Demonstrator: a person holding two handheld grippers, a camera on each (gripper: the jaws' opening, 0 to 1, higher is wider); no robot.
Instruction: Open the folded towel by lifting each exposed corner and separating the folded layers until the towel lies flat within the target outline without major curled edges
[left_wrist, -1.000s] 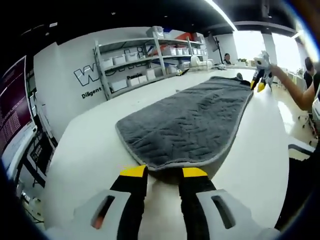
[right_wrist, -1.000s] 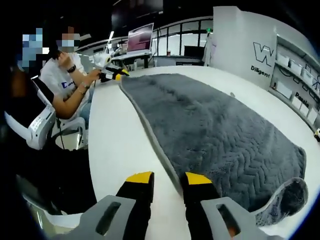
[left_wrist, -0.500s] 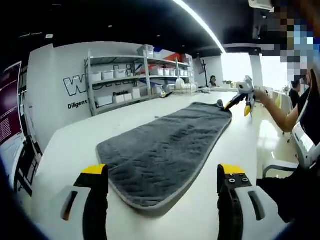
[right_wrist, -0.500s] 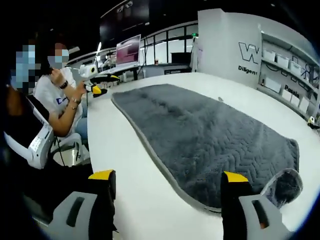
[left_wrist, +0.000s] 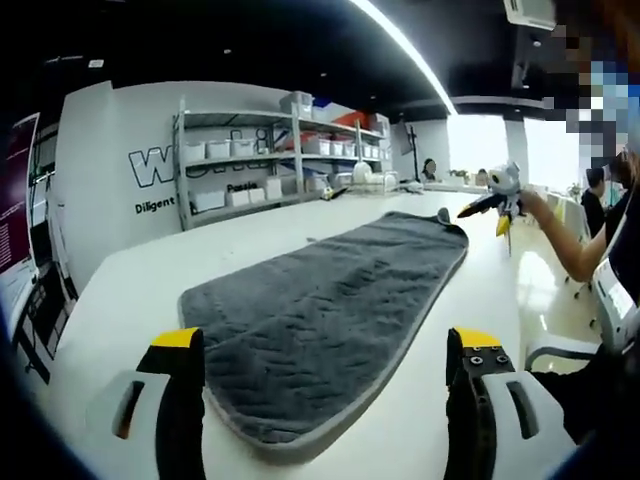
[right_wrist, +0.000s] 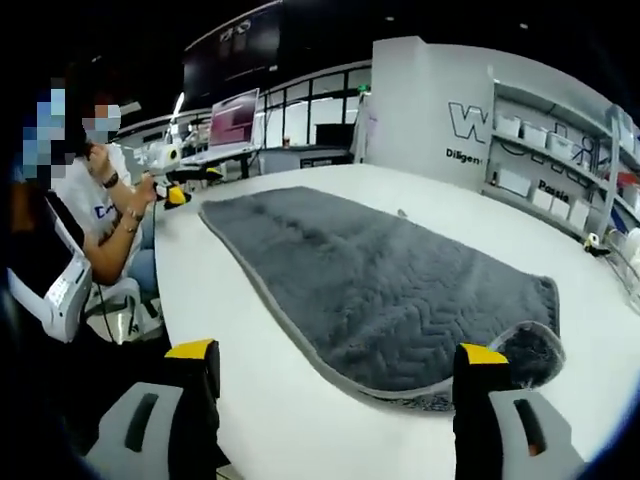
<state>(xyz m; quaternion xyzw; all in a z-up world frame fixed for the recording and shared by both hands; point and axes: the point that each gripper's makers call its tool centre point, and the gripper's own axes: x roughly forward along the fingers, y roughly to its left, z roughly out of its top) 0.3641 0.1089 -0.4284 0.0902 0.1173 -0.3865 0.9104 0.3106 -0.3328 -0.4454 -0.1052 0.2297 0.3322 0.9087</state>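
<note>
A long dark grey towel with a pale hem lies spread along the white table. In the left gripper view its near end sits just beyond my left gripper, which is wide open and holds nothing. In the right gripper view the towel runs away to the upper left; its near right corner is curled upward. My right gripper is also wide open, with the towel's near edge between and beyond its yellow tips. The right gripper appears at the towel's far end, and the left gripper at the opposite end.
A person sits at the table's side on a white chair. Shelves with white bins line the wall behind the table. A laptop stands on a desk past the table's end. Bare white tabletop borders both long sides of the towel.
Both grippers went from shut on the towel's edges to wide open, letting the towel go. Both cameras have since drawn back slightly; the towel lies still, one corner curled.
</note>
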